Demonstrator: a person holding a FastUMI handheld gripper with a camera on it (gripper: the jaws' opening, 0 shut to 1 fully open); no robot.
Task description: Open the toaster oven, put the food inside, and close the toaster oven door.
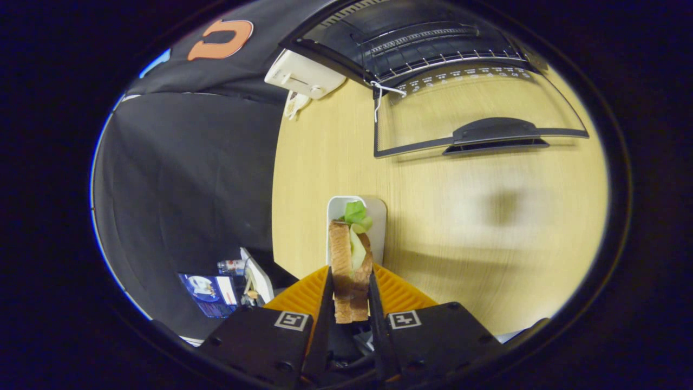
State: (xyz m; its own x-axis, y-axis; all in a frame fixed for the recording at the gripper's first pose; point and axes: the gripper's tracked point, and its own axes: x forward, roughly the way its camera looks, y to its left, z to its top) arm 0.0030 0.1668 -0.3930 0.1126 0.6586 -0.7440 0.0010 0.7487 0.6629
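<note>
- Between the fingers of the tool (351, 295) stands a sandwich (351, 260), held on edge: two slices of bread with green lettuce poking out of the far end. Both fingers press on its sides, so the tool is clamped on the food.
- Just beyond the sandwich, on the pale wooden tabletop (487, 227), lies a small white tray (379, 216). As far as can be seen past the sandwich it carries nothing else.
- Well beyond the tray is the toaster oven (411, 43), its glass door (476, 108) already dropped open and lying flat toward the tool, dark handle (495, 135) nearest. A wire rack (433, 62) shows inside the dark cavity, and nothing appears to be on it.
- My reading is that the door step is done and the carry is in hand.
- To do it well, keep the squeeze steady but light, since bread crushes and the filling may slide out.
- Travel high enough to clear the handle and the open door, then go in level over the rack.
- Lower until the sandwich rests on the wires before letting go, and draw straight back so the fingers do not snag the rack.
</note>
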